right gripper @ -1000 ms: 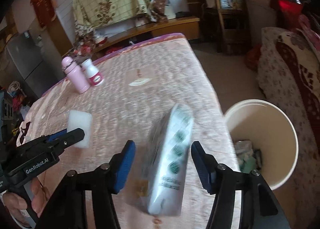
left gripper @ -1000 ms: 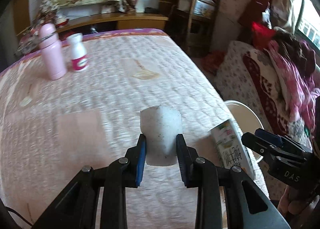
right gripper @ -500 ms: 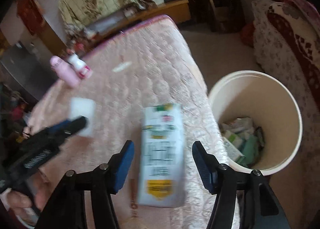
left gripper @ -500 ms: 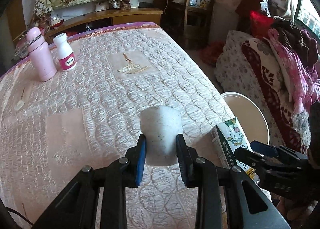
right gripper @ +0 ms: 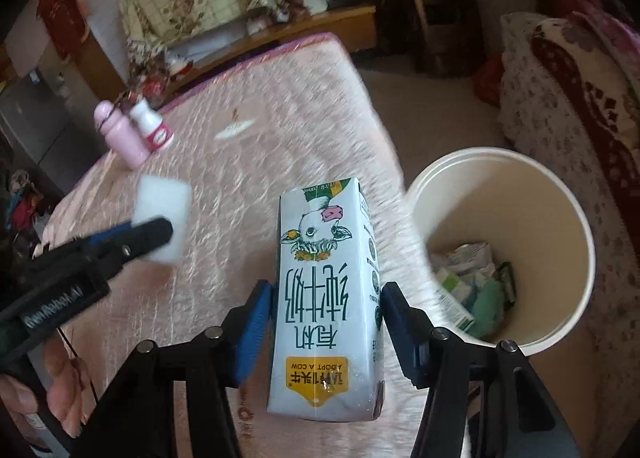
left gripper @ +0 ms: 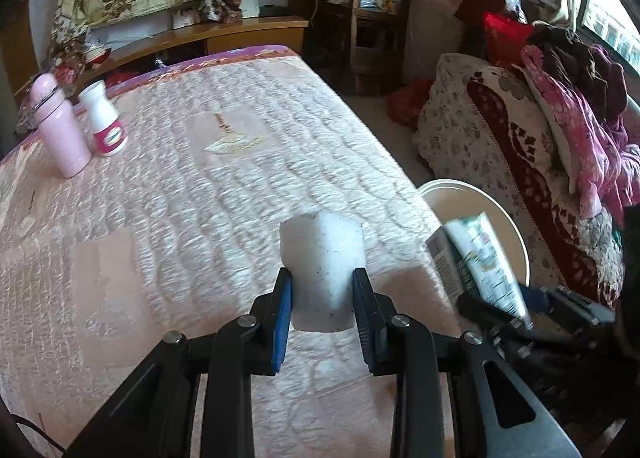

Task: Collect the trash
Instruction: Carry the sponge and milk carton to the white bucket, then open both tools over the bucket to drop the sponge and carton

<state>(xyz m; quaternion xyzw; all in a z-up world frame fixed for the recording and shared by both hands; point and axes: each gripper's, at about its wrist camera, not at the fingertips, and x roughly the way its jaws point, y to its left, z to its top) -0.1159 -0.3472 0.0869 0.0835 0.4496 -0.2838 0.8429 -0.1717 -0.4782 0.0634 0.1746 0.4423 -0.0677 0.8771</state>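
Two pieces of trash are in the grippers at once above the pink quilted bed cover. In the left wrist view the left gripper, lower centre, has its blue pads pressed narrow on the sides of a white, speckled block of foam; that grip looks the same as a second ago, while the bed's right edge and the cream plastic waste bucket at centre right have drawn closer.

The bigger change is on the right. In the right wrist view the white rectangular milk carton with a cow's head printed on it stood tilted and loose between wide pads a second ago; now it fills the lower centre of the frame, its printing upside down, with the right gripper closing its jaws around it. The left pad touches the carton's side; at the right pad a thin gap seems to remain, so a firm hold is not yet sure.

The bucket, at centre right with crumpled packets already at its bottom, stands just beside the carton. Judged from this, both items are near their drop. At upper left, a pink flask and a small white bottle with a pink label stand untouched.
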